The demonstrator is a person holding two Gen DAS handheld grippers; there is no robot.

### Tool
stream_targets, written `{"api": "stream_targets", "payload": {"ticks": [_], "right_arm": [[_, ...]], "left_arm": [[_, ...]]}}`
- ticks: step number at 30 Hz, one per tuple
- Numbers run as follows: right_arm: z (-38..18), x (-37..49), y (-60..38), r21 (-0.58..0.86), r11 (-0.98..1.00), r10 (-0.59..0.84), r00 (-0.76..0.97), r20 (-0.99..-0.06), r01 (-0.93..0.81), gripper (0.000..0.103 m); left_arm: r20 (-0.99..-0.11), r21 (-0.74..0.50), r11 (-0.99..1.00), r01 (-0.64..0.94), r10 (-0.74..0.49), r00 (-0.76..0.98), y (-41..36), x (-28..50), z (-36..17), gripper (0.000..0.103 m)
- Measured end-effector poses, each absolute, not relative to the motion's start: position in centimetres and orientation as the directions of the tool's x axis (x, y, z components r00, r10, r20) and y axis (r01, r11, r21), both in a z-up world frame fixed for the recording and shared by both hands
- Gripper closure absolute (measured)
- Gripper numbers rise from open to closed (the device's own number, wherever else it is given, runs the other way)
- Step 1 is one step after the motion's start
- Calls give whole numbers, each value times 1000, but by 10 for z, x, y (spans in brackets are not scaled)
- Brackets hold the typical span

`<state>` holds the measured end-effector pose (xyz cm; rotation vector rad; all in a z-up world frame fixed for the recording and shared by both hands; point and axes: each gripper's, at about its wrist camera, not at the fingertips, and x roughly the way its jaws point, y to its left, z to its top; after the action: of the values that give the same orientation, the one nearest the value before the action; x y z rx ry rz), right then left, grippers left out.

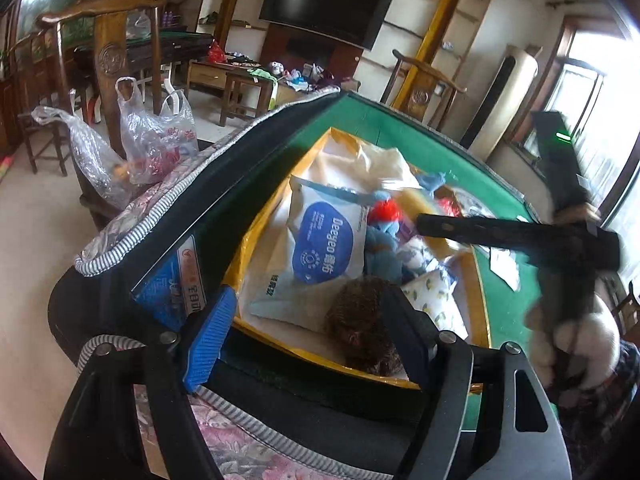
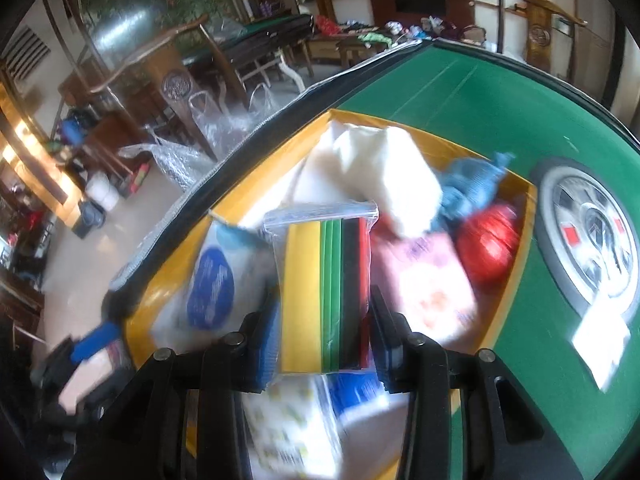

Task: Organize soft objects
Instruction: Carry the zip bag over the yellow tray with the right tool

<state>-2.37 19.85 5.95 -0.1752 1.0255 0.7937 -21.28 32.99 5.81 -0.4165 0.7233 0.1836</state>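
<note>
A yellow-rimmed box point(image 1: 256, 236) on the green table holds soft things: a white and blue wipes pack point(image 1: 324, 240), a white cloth point(image 1: 372, 160), a blue plush point(image 1: 380, 252), a red ball point(image 2: 488, 244) and a brown fuzzy toy point(image 1: 360, 324). My left gripper point(image 1: 308, 328) is open at the box's near edge, its right finger beside the brown toy. My right gripper point(image 2: 324, 336) is shut on a clear bag of coloured sponges point(image 2: 324, 288), held above the box point(image 2: 240, 196). The right gripper's body shows blurred in the left wrist view point(image 1: 520, 236).
The green table point(image 1: 500, 312) has a black rim and a round white dial point(image 2: 592, 240) at the right. A floral quilted cover point(image 1: 160, 200) hangs at the left edge. Plastic bags point(image 1: 152, 140) and wooden chairs point(image 1: 108, 52) stand beyond it.
</note>
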Motion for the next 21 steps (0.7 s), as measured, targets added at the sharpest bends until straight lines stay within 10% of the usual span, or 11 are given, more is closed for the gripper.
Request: {"api": "stream_targets", "payload": {"ticks": [11,21], "right_arm": [[38,38,284,175,744,407,229,-884,-645,67],[60,49,252,333,729,549,221,-806,-598,36]], "left_arm": [[-670,-368,877,-309,-20,742,351,-218,49,28],[-657,-406,867,-288,-58,752,362,-214,41,28]]}}
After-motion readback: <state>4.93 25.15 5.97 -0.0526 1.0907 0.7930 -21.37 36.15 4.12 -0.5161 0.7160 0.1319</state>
